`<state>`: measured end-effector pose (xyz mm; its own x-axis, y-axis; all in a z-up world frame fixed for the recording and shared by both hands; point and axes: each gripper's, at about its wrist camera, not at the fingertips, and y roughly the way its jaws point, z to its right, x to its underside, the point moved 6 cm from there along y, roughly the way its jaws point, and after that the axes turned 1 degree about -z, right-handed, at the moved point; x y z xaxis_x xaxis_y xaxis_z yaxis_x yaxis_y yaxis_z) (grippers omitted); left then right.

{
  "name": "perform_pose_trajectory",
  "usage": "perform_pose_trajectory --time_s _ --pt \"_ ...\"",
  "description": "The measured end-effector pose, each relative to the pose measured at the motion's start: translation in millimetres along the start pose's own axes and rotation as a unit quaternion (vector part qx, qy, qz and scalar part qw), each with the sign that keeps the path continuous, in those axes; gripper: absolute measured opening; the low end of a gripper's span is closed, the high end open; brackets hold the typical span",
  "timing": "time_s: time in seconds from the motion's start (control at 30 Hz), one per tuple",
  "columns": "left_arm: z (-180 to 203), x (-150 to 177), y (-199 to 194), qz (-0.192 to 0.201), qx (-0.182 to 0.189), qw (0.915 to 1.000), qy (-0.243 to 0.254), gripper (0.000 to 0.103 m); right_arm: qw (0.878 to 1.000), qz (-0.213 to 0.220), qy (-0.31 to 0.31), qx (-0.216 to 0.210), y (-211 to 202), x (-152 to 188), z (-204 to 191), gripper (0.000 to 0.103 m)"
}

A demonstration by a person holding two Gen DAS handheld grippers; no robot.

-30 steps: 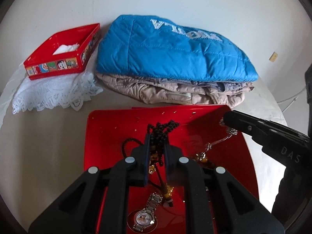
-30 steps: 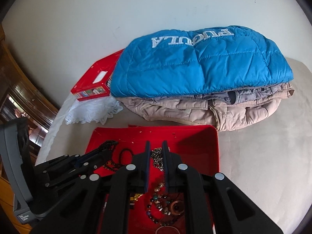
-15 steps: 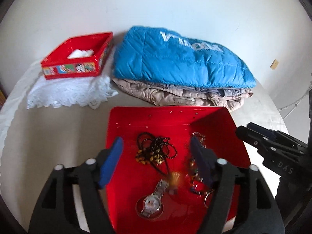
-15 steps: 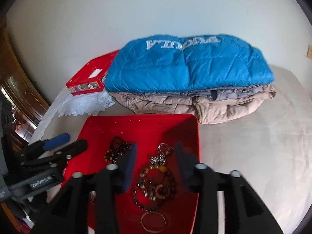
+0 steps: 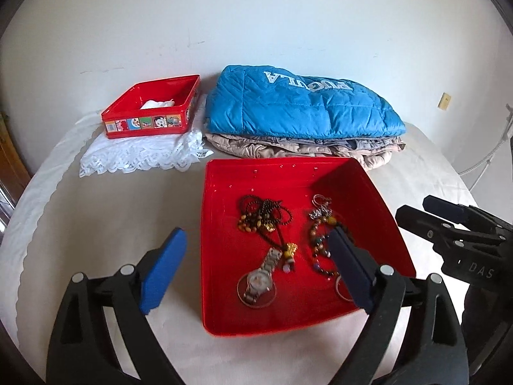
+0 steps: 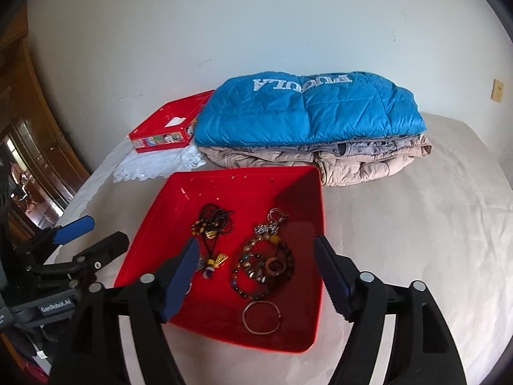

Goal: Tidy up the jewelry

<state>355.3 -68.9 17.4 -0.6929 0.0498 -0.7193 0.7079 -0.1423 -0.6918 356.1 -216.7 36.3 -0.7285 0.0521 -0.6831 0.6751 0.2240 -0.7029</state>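
White wall behind; beige bed surface carries red tray (image 5: 218,288) holding the jewelry: watch (image 5: 259,276), dark bead necklace (image 5: 263,215), bracelets (image 6: 264,266), bangle (image 6: 262,317). Left gripper (image 5: 255,271) and right gripper (image 6: 255,276) both spread wide, holding nothing. Advice: pick one untangled piece, pinch low. Blue jacket (image 5: 298,109) probably reads "PUGULA"; grippers marked "DAS", "GenRobot.AI"

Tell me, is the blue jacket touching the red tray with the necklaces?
Apart. In the left wrist view, the beige jacket and a strip of bedding lie between the blue jacket and the red tray's far rim.
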Motion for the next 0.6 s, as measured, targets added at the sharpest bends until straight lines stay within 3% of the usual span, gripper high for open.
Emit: perform_pose_trajectory --time_s 0.3,0.6 --pt "3.7 15.5 -30.2 0.007 -0.008 0.9999 -0.001 0.096 1.000 0.001 -0.003 0.011 -23.4 16.8 -6.9 0.090" --pt "0.7 35.7 -36.2 -0.034 -0.024 0.9991 -0.001 0.097 0.999 -0.038 0.005 0.003 -28.7 40.5 -8.3 0.099"
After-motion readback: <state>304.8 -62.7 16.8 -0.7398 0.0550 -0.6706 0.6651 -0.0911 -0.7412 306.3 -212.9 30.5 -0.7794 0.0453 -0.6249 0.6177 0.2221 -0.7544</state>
